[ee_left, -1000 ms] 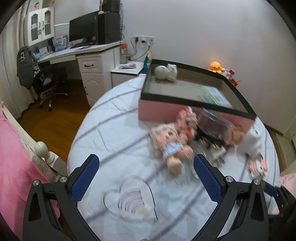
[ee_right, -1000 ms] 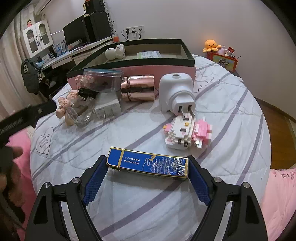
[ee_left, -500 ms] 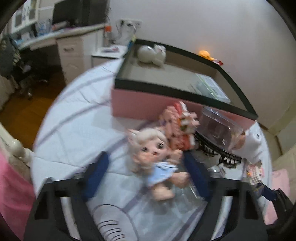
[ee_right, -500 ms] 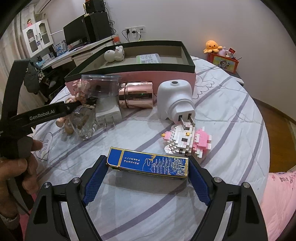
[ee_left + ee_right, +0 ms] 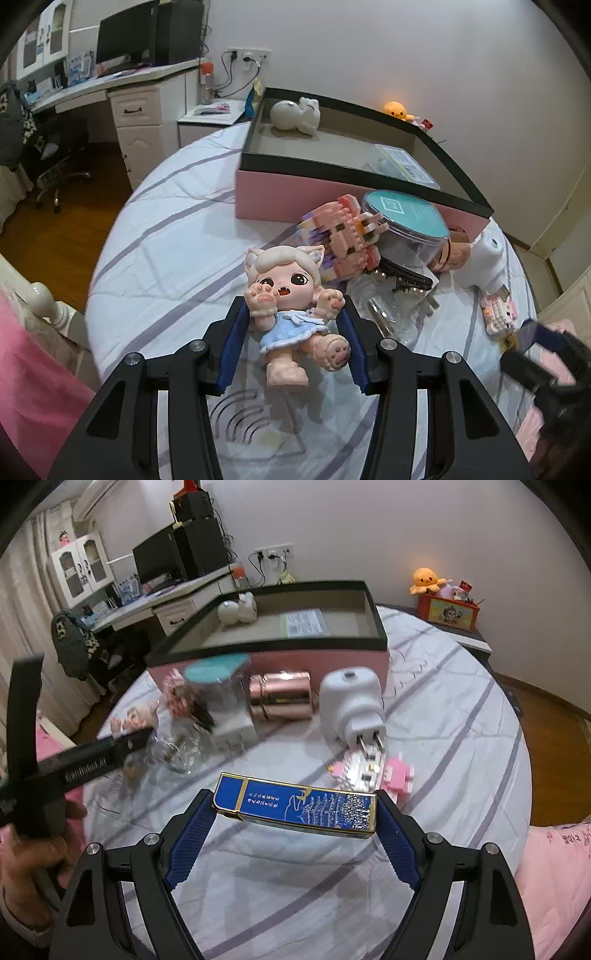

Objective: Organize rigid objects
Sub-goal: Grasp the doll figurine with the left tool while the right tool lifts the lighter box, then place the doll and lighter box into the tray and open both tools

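Note:
My left gripper (image 5: 293, 345) is closed around a cat-eared doll in a blue dress (image 5: 295, 295) lying on the bedsheet; both blue pads touch its sides. My right gripper (image 5: 295, 819) is shut on a long blue and gold box (image 5: 295, 805), held a little above the sheet. Behind stands the pink box with a black rim (image 5: 369, 155) (image 5: 280, 642), open, holding a white animal figure (image 5: 295, 114) and a label card (image 5: 304, 622).
On the sheet in front of the box lie a pink brick figure (image 5: 340, 236), a clear tub with a teal lid (image 5: 406, 225), a rose-gold can (image 5: 280, 696), a white plug adapter (image 5: 351, 701), a small pink brick cat (image 5: 373, 770) and clear plastic packaging (image 5: 177, 746). A desk stands to the left.
My left gripper moved forward to the doll and closed its pads on it. My right gripper lifted the blue box slightly, still gripped.

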